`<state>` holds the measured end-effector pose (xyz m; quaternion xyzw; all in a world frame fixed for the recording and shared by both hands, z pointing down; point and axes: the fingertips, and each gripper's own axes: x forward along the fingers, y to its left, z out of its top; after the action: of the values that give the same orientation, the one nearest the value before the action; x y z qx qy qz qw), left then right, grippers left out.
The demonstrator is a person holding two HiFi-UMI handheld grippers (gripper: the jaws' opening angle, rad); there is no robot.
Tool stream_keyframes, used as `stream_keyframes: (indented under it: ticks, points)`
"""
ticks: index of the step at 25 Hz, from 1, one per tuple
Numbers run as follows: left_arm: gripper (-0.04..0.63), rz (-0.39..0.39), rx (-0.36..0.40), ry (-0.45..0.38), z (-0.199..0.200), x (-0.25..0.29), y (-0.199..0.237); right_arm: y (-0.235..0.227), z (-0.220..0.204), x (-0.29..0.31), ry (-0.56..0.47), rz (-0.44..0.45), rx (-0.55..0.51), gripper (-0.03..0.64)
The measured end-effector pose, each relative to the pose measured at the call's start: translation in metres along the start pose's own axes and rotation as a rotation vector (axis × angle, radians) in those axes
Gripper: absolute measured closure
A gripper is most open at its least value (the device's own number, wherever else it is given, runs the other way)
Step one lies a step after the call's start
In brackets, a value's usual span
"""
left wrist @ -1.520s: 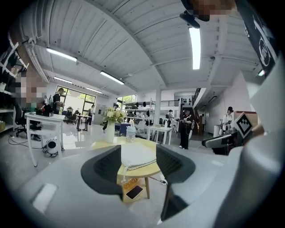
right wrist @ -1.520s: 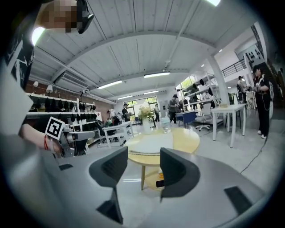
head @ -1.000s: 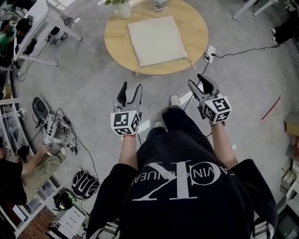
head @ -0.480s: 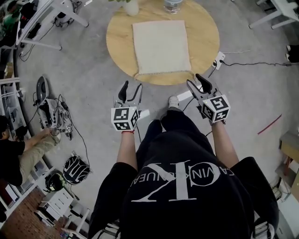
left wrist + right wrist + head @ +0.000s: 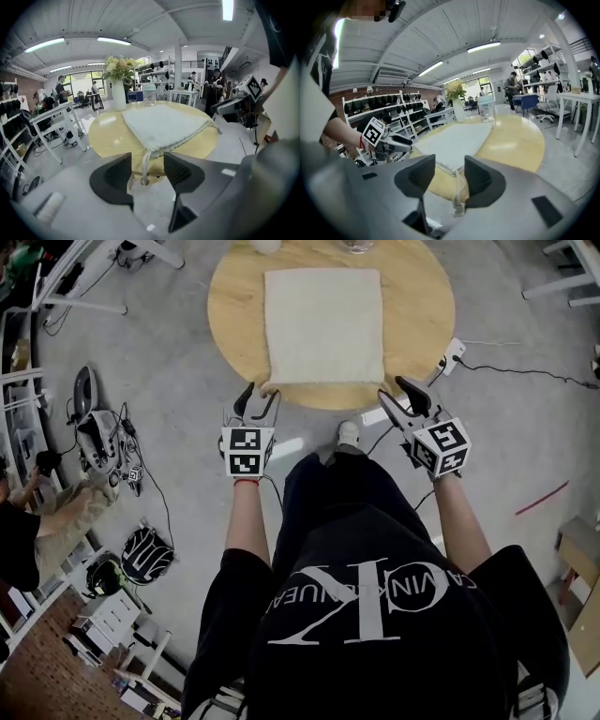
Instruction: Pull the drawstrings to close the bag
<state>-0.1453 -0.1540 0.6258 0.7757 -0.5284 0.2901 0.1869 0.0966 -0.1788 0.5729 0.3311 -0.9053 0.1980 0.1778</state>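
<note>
Bag [image 5: 323, 324] lies flat on the round table [image 5: 230, 306] in the head view, my left gripper [image 5: 262, 396] and right gripper [image 5: 395, 390] at its near corners. In the left gripper view my jaws stand apart, gripping nothing, with the left drawstring [image 5: 145, 164] hanging in the gap between them. In the right gripper view my jaws are likewise apart and hold nothing, the right drawstring [image 5: 461, 187] dangling between them.

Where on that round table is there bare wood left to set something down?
Two bare strips of table: one left of the bag, one on its right, out to the rim. The far rim holds the vase and jar. The near rim is crowded: the drawstrings hang over it, with the left gripper and right gripper open at them.
</note>
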Motion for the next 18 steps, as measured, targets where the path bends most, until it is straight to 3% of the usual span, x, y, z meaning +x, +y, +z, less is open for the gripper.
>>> stream_keyframes:
  ticks: [8, 12, 18]
  points:
    - [0.443, -0.065, 0.058, 0.097, -0.010, 0.013, 0.003, -0.009, -0.010, 0.004, 0.022, 0.000, 0.034, 0.423]
    - [0.531, -0.097, 0.083, 0.087, -0.011, 0.015, -0.007, -0.013, -0.016, 0.008, 0.037, -0.019, 0.045, 0.423]
    - [0.541, -0.064, -0.063, 0.016, -0.010, 0.014, -0.004, -0.021, -0.030, 0.014, 0.134, -0.074, -0.036, 0.423]
